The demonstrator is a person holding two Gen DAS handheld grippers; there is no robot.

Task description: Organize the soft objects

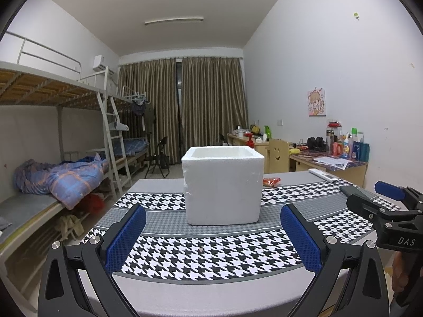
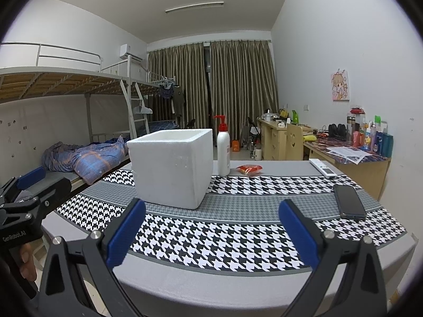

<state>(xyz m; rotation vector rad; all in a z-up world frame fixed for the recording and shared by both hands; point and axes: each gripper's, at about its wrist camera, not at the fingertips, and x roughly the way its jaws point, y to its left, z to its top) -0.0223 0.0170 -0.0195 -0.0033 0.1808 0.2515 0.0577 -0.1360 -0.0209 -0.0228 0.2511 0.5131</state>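
A white foam box [image 1: 223, 187] stands open-topped on the table with the houndstooth cloth [image 1: 201, 253]; it also shows in the right wrist view [image 2: 171, 167]. A small red soft packet [image 2: 249, 169] lies behind the box to the right, partly hidden in the left wrist view [image 1: 271, 181]. My left gripper [image 1: 212, 235] is open and empty, in front of the box. My right gripper [image 2: 211, 233] is open and empty, in front of the box and to its right. Each gripper shows at the edge of the other's view.
A white pump bottle with a red top [image 2: 223, 150] stands behind the box. A remote control [image 2: 323, 168] and a dark phone [image 2: 349, 201] lie at the table's right. A bunk bed [image 1: 53, 174] is left, a cluttered desk [image 1: 330, 158] right.
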